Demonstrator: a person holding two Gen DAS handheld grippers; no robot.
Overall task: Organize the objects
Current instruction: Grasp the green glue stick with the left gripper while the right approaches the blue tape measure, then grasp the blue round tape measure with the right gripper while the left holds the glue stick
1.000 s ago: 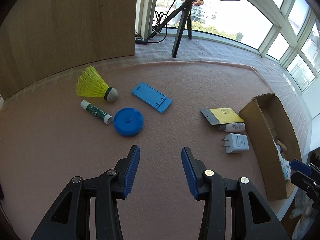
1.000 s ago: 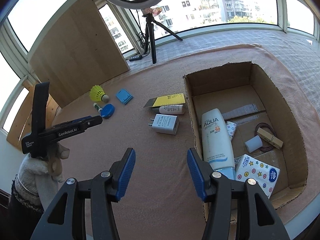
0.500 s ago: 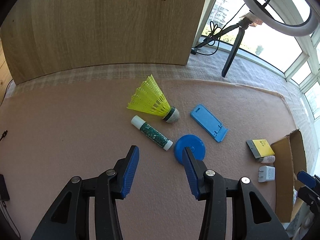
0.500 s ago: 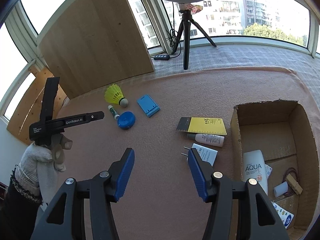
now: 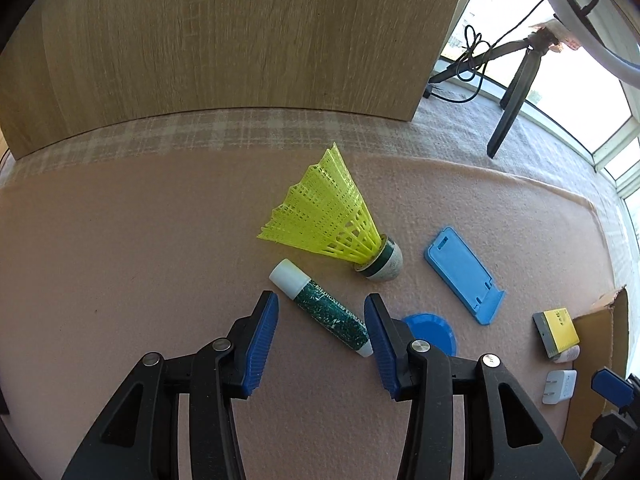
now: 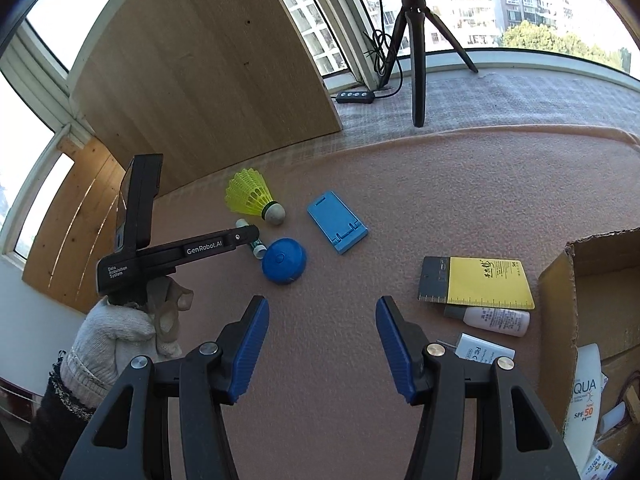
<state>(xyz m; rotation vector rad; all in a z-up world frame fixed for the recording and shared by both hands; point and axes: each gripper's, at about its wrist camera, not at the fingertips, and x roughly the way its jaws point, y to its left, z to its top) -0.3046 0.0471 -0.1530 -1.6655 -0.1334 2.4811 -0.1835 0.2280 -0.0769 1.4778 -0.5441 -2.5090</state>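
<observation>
left gripper [image 5: 320,332]: blue-padded jaws apart, straddling green-and-white lip balm tube [image 5: 326,308] on pink felt mat [image 5: 120,260]; yellow plastic shuttlecock [image 5: 332,220] at 12 o'clock. right gripper [image 6: 320,340]: jaws apart, nothing held.

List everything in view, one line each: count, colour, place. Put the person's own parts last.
shuttlecock: 1, yellow skirt, pale cork; on its side on the pink mat.
lip balm tube: 1, green with white cap; between the left gripper's fingers.
round case: 1, blue; beside the tube.
phone stand: 1, light blue; flat, right of the shuttlecock.
card: 1, yellow and grey; near the box.
small bottle: 1, white; touching the card's near edge.
charger plug: 1, white; near the bottle.
cardboard box: 1, brown; right edge.
sunscreen bottle: 1, white; inside the box.
tripod: 1, black; by the window.
left gripper: black, blue pads, open.
right gripper: same, open, empty.
</observation>
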